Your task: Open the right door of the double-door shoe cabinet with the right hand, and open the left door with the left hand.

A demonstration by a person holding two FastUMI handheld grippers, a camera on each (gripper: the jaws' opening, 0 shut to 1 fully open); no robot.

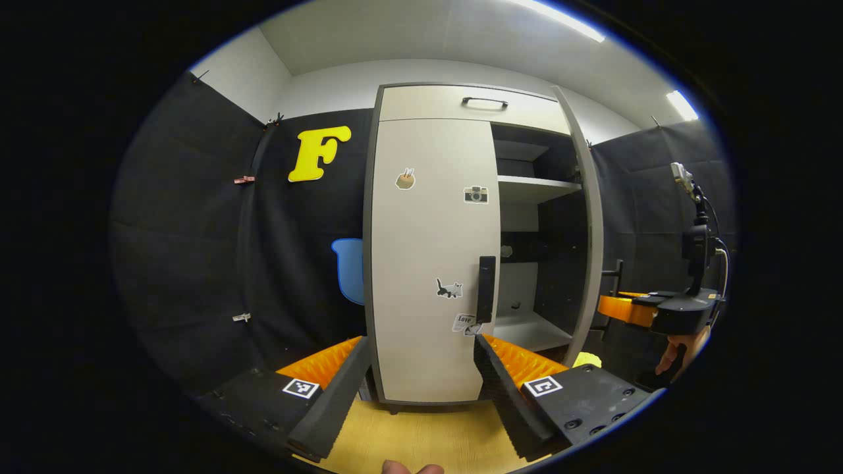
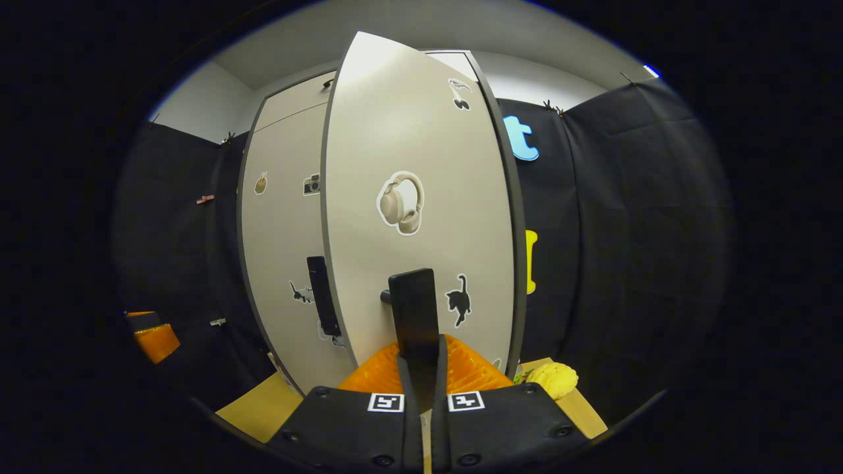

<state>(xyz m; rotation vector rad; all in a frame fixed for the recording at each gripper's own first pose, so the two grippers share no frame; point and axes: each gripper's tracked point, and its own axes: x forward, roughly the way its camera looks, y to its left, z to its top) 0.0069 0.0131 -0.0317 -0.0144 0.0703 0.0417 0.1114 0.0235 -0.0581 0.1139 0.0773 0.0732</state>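
On the left side of the shoe cabinet (image 1: 431,263) the left door (image 1: 431,250) is shut flat. It looks hard and smooth, with little stickers on it. A flat door like that gives nothing to hold, so the place to grab is its dark upright handle (image 1: 486,288), which sits near the door's inner edge, about halfway up. The handle looks thin and stiff, so it should not bend or slip much if it is pinched from both sides. The left gripper (image 1: 415,378) is low in front of this door. Its fingers are wide apart and hold nothing. The handle is just above the tip of the right-side finger.

Going right, the right door (image 2: 421,197) is swung partly open, and shelves (image 1: 537,187) show inside the cabinet. This door probably turns easily on its hinges and is not heavy. The right gripper (image 2: 421,355) has its fingers closed tight on the right door's dark handle (image 2: 413,309), one on each side.

The cabinet stands on a wooden bench (image 1: 428,438). A small yellow thing (image 2: 553,380) lies on the bench by the right door.
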